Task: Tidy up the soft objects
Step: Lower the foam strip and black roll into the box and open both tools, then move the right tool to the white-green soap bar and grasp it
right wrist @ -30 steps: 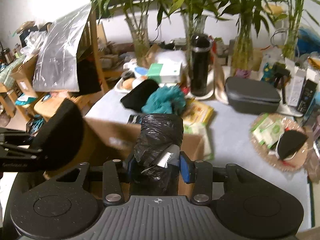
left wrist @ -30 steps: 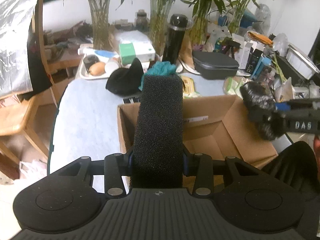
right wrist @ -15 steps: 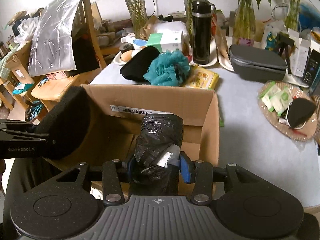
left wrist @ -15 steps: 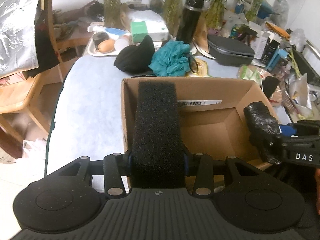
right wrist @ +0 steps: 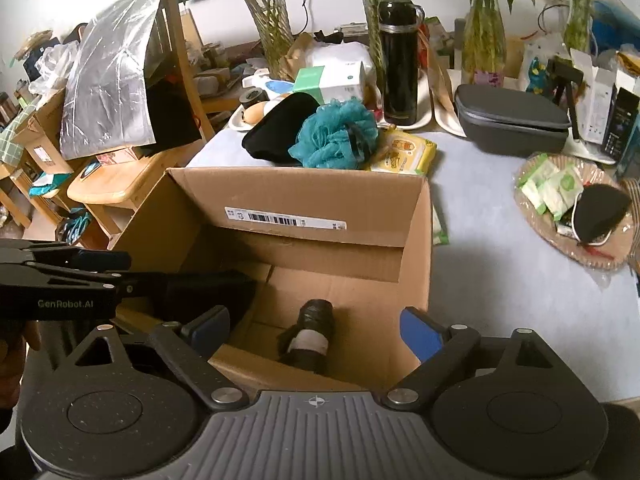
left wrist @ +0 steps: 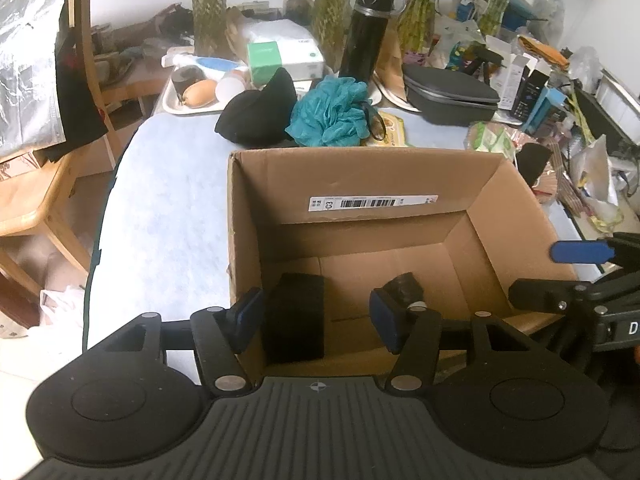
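Note:
An open cardboard box (left wrist: 360, 184) (right wrist: 296, 196) stands on the pale blue table. A black foam block (left wrist: 294, 316) (right wrist: 208, 296) lies inside it at the left. A roll of black plastic bags (right wrist: 308, 334) (left wrist: 404, 286) lies on the box floor at the right. My left gripper (left wrist: 316, 322) is open and empty above the box's near edge. My right gripper (right wrist: 316, 328) is open and empty above the box too. A teal bath pouf (left wrist: 332, 112) (right wrist: 336, 134) and a black soft cap (left wrist: 260, 114) (right wrist: 280, 128) lie behind the box.
Behind the box stand a black flask (left wrist: 366, 36), a grey hard case (right wrist: 512, 118), a yellow wipes pack (right wrist: 404, 150) and vases with bamboo. A woven tray (right wrist: 576, 208) with packets lies at the right. A wooden chair (right wrist: 116, 176) stands left of the table.
Both grippers opened over the box. The foam block dropped from my left gripper and the bag roll from my right; both now lie inside the box.

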Demonstrator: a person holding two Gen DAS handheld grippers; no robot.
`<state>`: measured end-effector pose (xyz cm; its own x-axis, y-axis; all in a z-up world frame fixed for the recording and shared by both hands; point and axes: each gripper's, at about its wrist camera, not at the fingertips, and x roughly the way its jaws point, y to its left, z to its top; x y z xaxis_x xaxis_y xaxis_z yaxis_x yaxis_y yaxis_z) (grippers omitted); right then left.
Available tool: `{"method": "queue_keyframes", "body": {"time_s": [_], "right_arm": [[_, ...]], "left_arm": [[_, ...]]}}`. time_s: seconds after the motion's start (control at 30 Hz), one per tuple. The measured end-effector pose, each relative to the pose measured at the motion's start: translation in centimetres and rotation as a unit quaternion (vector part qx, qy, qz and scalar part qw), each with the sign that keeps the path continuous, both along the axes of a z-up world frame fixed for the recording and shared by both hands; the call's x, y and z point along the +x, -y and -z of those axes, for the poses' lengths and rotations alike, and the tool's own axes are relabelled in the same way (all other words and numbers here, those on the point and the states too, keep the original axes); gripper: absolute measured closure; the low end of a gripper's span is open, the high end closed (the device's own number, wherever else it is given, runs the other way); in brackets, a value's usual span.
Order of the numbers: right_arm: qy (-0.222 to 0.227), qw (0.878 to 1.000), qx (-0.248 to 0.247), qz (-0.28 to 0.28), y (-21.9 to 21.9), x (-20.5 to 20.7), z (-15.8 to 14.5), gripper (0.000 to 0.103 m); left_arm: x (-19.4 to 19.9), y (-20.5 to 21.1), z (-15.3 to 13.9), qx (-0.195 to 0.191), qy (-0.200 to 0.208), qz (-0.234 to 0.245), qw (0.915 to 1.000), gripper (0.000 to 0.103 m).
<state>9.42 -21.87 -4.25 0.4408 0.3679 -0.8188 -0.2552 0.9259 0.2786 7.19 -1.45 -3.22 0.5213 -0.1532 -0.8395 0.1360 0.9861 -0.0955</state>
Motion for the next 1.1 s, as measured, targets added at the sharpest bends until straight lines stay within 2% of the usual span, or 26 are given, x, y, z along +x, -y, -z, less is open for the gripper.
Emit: {"method": "queue_keyframes", "body": {"time_s": [0.13,0.27,0.33,0.43,0.5,0.97,1.1], "right_arm": [[0.017,1.0,0.012,-0.004,0.1,-0.2,-1.0,0.006],[0.049,0.999,-0.001,-0.008,-0.1,-0.3,-2.4,0.001],[0.063,0.998,-0.01,-0.006,0.0,-0.2,-2.9,0.0],[0.074,0.997,-0.026,-0.002,0.1,0.0,-3.4,0.0],[0.078,0.996,-0.034,0.0,0.3,0.1,-3.6,0.0],[0.08,0.995,-0.045,0.045,3.2,1.8,-2.8,0.0],[0.075,0.994,-0.04,0.065,4.2,2.2,-2.1,0.0]], "left_arm": [[-0.3,-0.1,-0.5,0.001,0.01,0.004,0.9999,0.045],[-0.7,-0.5,-1.4,-0.007,0.03,0.005,0.9995,0.043],[-0.8,-0.8,-1.8,-0.009,0.04,0.003,0.9991,0.035],[-0.7,-1.3,-2.4,-0.005,0.052,-0.002,0.9986,0.032],[-0.6,-1.6,-2.7,-0.002,0.059,-0.004,0.9982,0.029],[0.0,-3.3,-3.3,0.009,0.097,0.0,0.9952,0.028],[0.3,-4.0,-3.0,-0.004,0.097,-0.005,0.9953,0.028]]}}
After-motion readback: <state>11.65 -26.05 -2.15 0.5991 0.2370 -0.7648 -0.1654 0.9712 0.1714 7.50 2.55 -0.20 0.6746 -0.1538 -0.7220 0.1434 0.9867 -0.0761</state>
